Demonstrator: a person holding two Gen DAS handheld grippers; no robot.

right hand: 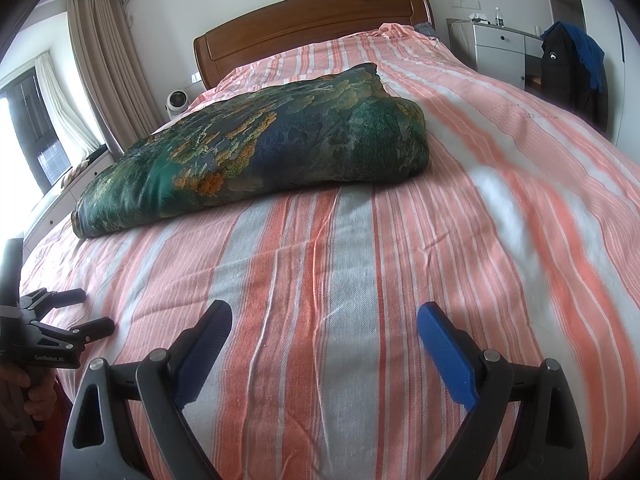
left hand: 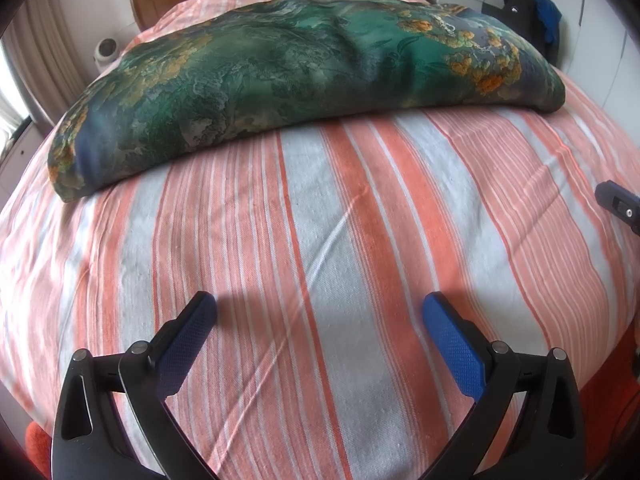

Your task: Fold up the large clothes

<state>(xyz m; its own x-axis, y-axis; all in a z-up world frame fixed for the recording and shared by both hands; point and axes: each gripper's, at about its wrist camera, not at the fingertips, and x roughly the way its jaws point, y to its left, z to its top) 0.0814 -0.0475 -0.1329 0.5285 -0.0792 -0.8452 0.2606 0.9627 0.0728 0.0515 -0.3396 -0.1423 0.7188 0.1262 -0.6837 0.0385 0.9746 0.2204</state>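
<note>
The green flowery quilt (right hand: pixel 256 148) lies folded across the middle of the striped bed (right hand: pixel 400 280). The left gripper (left hand: pixel 320 344) and right gripper (right hand: pixel 324 356) wait near the bed's edge, fingers wide, holding nothing.

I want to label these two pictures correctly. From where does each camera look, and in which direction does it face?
Left wrist: sits on the left gripper, faces down along its open fingers over the striped bedspread toward the green folded cloth; a tip of the right gripper shows at the right edge.
Right wrist: sits on the right gripper, open, facing the headboard; the left gripper and a hand show at the left.
Both share the cloth, the bedspread, the headboard and the dark jacket.
</note>
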